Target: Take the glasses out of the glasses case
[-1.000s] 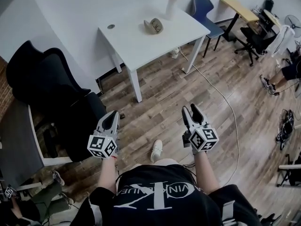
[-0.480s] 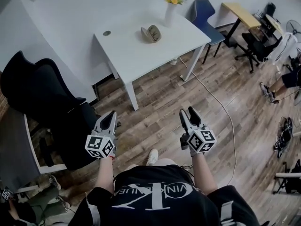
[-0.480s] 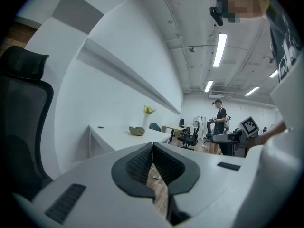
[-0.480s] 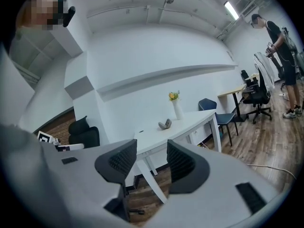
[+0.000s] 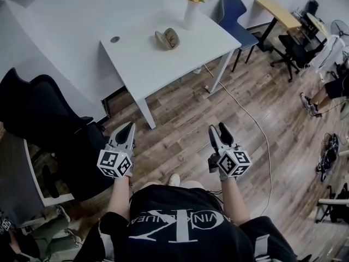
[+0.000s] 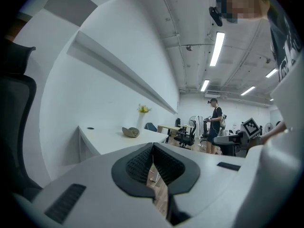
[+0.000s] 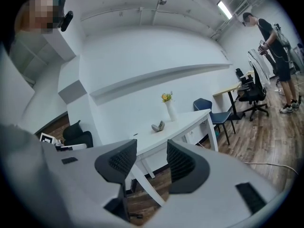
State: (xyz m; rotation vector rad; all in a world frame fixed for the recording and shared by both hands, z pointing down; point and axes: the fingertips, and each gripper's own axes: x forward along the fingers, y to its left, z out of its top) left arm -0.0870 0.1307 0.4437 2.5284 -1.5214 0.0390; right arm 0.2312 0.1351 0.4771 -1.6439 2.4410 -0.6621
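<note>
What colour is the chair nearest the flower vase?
Blue. The chair shows best in the head view.

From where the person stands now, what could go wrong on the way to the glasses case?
The cable crosses the floor near the white table; a foot could catch on it. The flower vase stands close to the glasses case, so the right gripper might tip it while reaching.
</note>
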